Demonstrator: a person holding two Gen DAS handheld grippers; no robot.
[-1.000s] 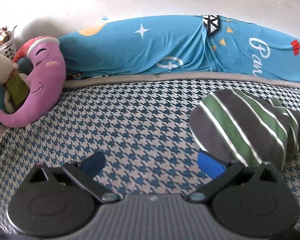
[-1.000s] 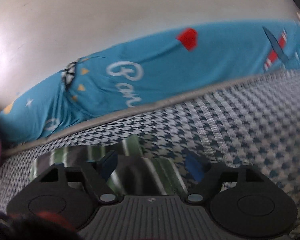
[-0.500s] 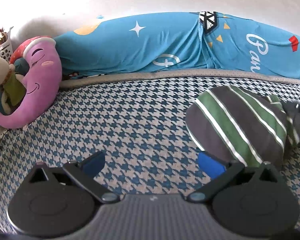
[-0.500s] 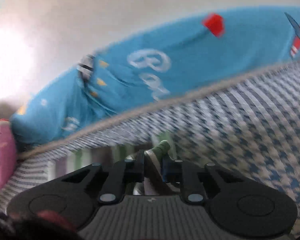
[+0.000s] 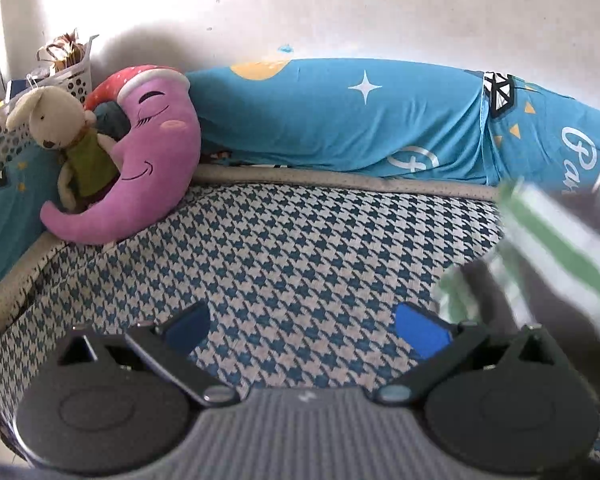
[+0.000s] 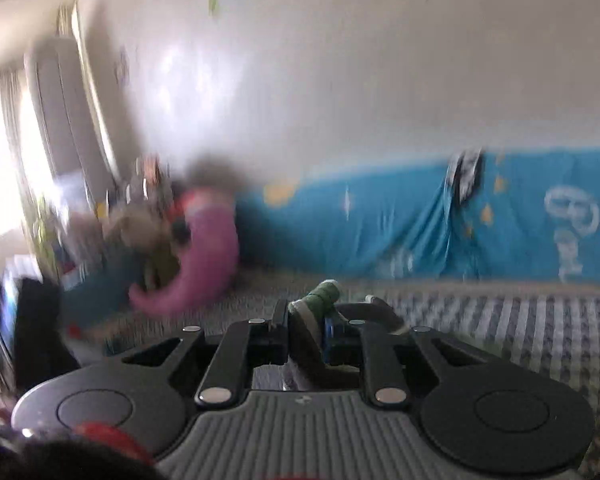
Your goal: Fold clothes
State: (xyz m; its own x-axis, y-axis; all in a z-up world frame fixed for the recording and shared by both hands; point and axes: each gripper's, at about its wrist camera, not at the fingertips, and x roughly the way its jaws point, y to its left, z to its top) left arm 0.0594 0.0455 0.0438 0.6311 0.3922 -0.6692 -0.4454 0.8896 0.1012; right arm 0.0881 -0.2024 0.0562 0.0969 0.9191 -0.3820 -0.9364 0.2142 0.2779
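Observation:
A grey garment with green and white stripes (image 5: 548, 248) hangs blurred at the right edge of the left wrist view, lifted off the houndstooth bed cover (image 5: 300, 264). My right gripper (image 6: 307, 320) is shut on a bunched fold of that striped garment (image 6: 320, 300), whose green end sticks up between the fingers. My left gripper (image 5: 304, 326) stands open low over the bed cover, nothing between its blue pads (image 5: 422, 330); the garment is just to the right of its right finger.
A long blue patterned bolster (image 5: 380, 120) lies along the white wall at the back. A purple moon plush (image 5: 140, 160) and a beige stuffed animal (image 5: 60, 120) sit at the back left, near a white basket (image 5: 74, 76). The right wrist view is motion-blurred.
The right gripper closed on the striped garment and has swung up and leftwards with it. The garment has risen from its flat lie on the bed. The left gripper turned slightly left, still open.

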